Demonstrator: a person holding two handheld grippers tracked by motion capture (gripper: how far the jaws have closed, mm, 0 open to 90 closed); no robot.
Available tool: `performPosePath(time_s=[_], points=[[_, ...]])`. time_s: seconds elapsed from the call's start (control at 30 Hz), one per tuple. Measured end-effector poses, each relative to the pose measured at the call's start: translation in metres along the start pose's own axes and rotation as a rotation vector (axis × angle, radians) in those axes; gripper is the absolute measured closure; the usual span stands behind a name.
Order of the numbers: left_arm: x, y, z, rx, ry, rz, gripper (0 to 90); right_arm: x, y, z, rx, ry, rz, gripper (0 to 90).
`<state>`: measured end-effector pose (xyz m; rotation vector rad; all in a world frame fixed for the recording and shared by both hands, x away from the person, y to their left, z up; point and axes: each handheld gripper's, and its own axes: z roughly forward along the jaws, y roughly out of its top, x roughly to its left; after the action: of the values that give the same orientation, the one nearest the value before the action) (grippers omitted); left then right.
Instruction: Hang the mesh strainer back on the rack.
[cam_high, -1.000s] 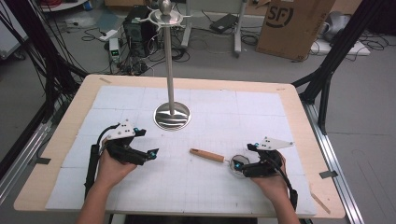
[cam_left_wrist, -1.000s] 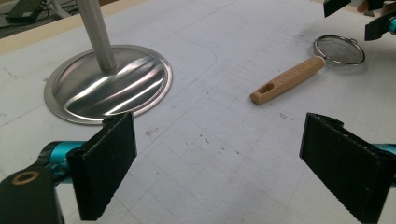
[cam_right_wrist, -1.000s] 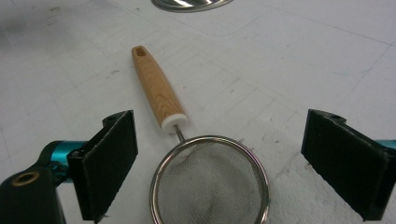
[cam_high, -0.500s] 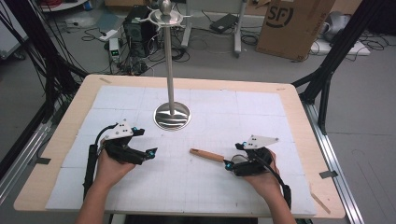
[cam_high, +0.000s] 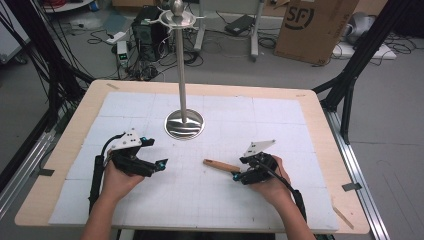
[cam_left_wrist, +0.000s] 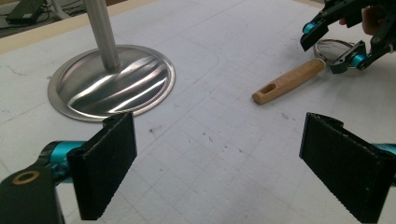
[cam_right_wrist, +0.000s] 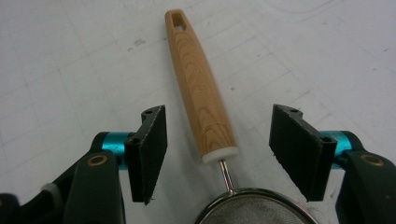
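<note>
So there's a white gridded mat (cam_high: 150, 210) on a wooden table (cam_high: 320, 100), and a small strainer with a wooden handle (cam_right_wrist: 201, 88) is lying flat on it, a bit right of the middle. In the right gripper view the handle points away from the camera, there's a hanging hole at its far end, a white collar at the near end, then a thin wire neck going into the round mesh bowl (cam_right_wrist: 254, 210) at the bottom edge. The right gripper (cam_right_wrist: 219, 154) has its jaws spread wide, one on each side of the handle's near end, and neither pad touches the wood as far as I can see. From the high view the right hand (cam_high: 270, 182) sits at the strainer's bowl end. The left gripper (cam_left_wrist: 217, 168) is also wide open with nothing between the pads, and it's well apart from the strainer, over on the left side of the mat in the left hand (cam_high: 117, 175). Behind both, near the middle of the mat, stands a shiny metal stand (cam_high: 182, 75) with a round dished base (cam_left_wrist: 112, 84) and a tall pole.
</note>
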<state>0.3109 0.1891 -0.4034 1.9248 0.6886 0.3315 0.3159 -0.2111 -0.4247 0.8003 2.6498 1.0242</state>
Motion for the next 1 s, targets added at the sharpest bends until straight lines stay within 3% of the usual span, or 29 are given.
performPosePath(time_s=[0.17, 0.3, 0.37, 0.67, 1.0], points=[[-0.001, 0.0, 0.001, 0.002, -0.002, 0.003, 11.8, 0.0, 0.004, 0.006, 0.063, -0.007, -0.004, 41.9], [-0.001, 0.0, 0.001, 0.002, -0.002, 0.003, 11.8, 0.0, 0.006, 0.01, 0.094, 0.022, -0.008, 52.0], [-0.001, 0.0, 0.001, 0.004, -0.002, 0.001, 12.0, 0.0, 0.007, 0.012, 0.128, 0.014, -0.015, 55.0], [-0.001, -0.001, 0.002, 0.003, -0.003, -0.002, 12.1, 0.002, 0.015, 0.013, 0.182, 0.003, -0.031, 67.3], [0.0, -0.001, 0.001, -0.003, -0.007, -0.003, 12.3, 0.005, 0.02, 0.014, 0.224, 0.002, -0.029, 66.7]])
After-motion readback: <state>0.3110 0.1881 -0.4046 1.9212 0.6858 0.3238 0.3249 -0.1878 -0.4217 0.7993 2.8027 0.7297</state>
